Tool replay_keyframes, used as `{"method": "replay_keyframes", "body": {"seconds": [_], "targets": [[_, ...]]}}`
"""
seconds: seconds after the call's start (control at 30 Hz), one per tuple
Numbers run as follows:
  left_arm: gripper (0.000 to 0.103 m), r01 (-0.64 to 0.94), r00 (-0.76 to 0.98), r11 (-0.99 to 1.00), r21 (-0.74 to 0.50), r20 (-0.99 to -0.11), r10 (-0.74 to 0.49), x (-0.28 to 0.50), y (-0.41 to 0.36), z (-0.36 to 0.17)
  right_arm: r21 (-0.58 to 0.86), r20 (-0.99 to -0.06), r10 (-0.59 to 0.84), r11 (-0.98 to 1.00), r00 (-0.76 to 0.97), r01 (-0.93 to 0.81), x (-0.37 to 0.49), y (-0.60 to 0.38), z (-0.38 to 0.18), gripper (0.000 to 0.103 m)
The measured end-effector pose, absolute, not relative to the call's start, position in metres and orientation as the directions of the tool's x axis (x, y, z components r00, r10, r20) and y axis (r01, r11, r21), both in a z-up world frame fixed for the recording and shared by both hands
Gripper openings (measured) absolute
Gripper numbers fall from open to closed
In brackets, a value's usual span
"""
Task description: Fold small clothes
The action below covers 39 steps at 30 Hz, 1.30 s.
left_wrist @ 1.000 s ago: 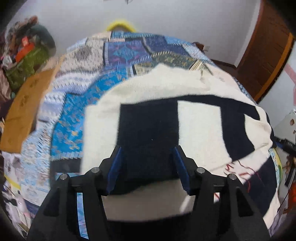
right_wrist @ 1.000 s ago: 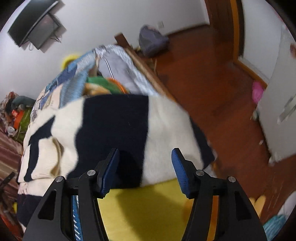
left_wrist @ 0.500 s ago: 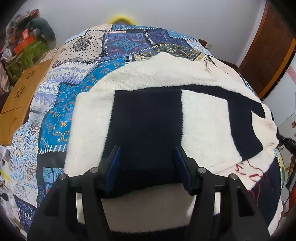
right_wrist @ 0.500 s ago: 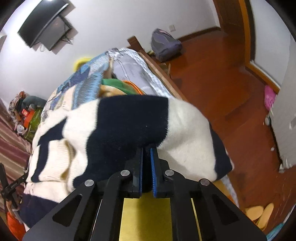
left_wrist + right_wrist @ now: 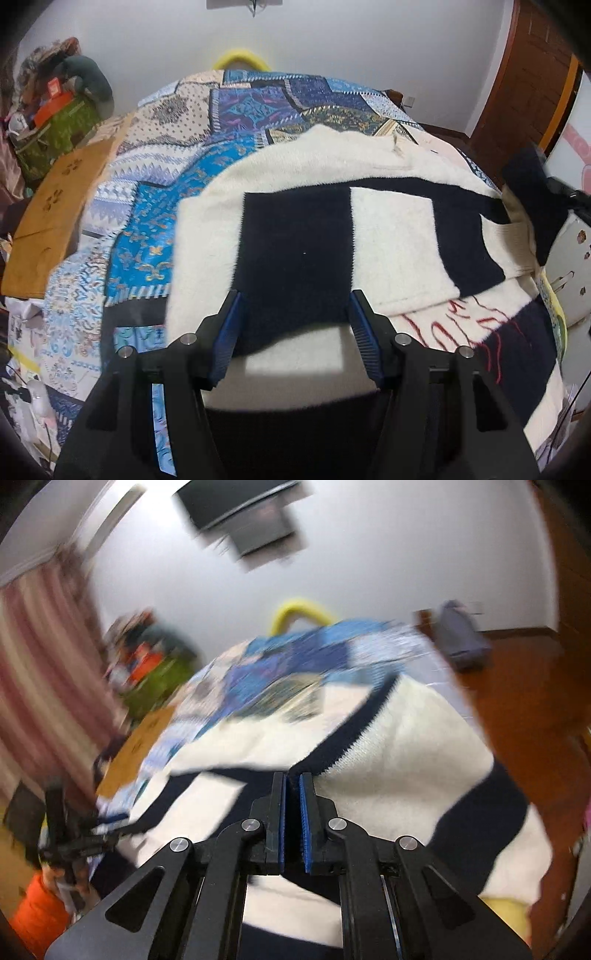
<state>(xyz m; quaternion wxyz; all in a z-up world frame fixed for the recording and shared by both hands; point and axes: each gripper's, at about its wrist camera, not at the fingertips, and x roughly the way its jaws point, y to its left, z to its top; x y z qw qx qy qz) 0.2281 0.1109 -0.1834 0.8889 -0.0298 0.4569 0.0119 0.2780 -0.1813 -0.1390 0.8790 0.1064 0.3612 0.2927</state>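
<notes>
The sweater [image 5: 388, 236], cream with broad navy blocks, lies spread over the patchwork quilt [image 5: 192, 177] on the bed, its far edge reaching toward the middle of the quilt and its near part running under your left gripper [image 5: 293, 332]. Your left gripper has its jaws spread wide, one blue pad on each side of a navy block, and nothing is caught between them; whether the fingertips [image 5: 231, 325] touch the knit or hover just above it you cannot tell from this view. On the sweater's right side a layer is turned over, showing red stitching [image 5: 465, 325] on the cream beneath it. Your right gripper [image 5: 292, 786] has its jaws drawn nearly together, with only a thin gap between the blue pads, and a dark fold of the sweater [image 5: 388, 760] sits pinched at the tips. From that pinch the cream and navy fabric rises and drapes away to the right. The right view is heavily blurred, so finer detail is lost. A yellow curved object [image 5: 238, 59] sits beyond the far end of the bed, against the white wall.
</notes>
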Motion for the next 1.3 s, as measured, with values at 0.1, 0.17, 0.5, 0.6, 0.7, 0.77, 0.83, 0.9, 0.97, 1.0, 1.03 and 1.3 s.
{"method": "replay_keyframes", "body": {"seconds": [0.1, 0.17, 0.5, 0.6, 0.7, 0.77, 0.83, 0.9, 0.97, 1.0, 1.03, 1.3], "targets": [[0.058, -0.055, 0.592, 0.998, -0.03, -0.806, 0.008, 0.22, 0.114, -0.177, 0.408, -0.624, 0.638, 0.759, 0.451, -0.508, 0.274, -0.134, -0.164, 0.008], [0.058, -0.061, 0.601, 0.998, -0.028, -0.799, 0.014, 0.215, 0.116, -0.173, 0.396, -0.656, 0.635, 0.75, 0.408, -0.53, 0.269, -0.118, -0.175, 0.008], [0.058, -0.056, 0.627, 0.998, -0.034, -0.779, 0.009, 0.212, 0.106, -0.163, 0.303, -0.642, 0.467, 0.883, 0.608, -0.359, 0.257, -0.216, -0.162, 0.047], [0.058, -0.052, 0.622, 0.998, -0.032, -0.783, 0.007, 0.218, 0.097, -0.164, 0.268, -0.671, 0.342, 0.939, 0.658, -0.216, 0.259, -0.268, -0.172, 0.054], [0.058, -0.044, 0.615, 0.999, -0.032, -0.788, 0.002, 0.224, 0.088, -0.166, 0.262, -0.717, 0.249, 0.962, 0.651, -0.079, 0.262, -0.315, -0.196, 0.054], [0.058, -0.039, 0.609, 0.999, -0.029, -0.793, 0.001, 0.228, 0.083, -0.169, 0.286, -0.743, 0.222, 0.958, 0.632, 0.0, 0.269, -0.338, -0.213, 0.054], [0.058, -0.033, 0.601, 0.999, -0.023, -0.799, 0.002, 0.232, 0.078, -0.172, 0.333, -0.753, 0.239, 0.942, 0.612, 0.042, 0.275, -0.353, -0.23, 0.054], [0.058, -0.027, 0.592, 1.0, -0.015, -0.806, 0.004, 0.235, 0.073, -0.175, 0.379, -0.766, 0.278, 0.923, 0.58, 0.058, 0.284, -0.359, -0.247, 0.054], [0.058, -0.022, 0.587, 1.0, -0.01, -0.81, 0.005, 0.237, 0.07, -0.177, 0.405, -0.776, 0.306, 0.912, 0.552, 0.064, 0.289, -0.36, -0.258, 0.054], [0.058, -0.021, 0.585, 1.0, -0.009, -0.811, 0.005, 0.238, 0.069, -0.178, 0.422, -0.772, 0.325, 0.905, 0.546, 0.058, 0.291, -0.358, -0.263, 0.054], [0.058, -0.02, 0.586, 1.0, -0.009, -0.81, 0.005, 0.239, 0.068, -0.178, 0.431, -0.765, 0.334, 0.901, 0.55, 0.052, 0.292, -0.356, -0.265, 0.054], [0.058, -0.024, 0.595, 1.0, -0.016, -0.804, 0.002, 0.236, 0.072, -0.177, 0.397, -0.751, 0.346, 0.917, 0.562, -0.035, 0.285, -0.345, -0.25, 0.005]]}}
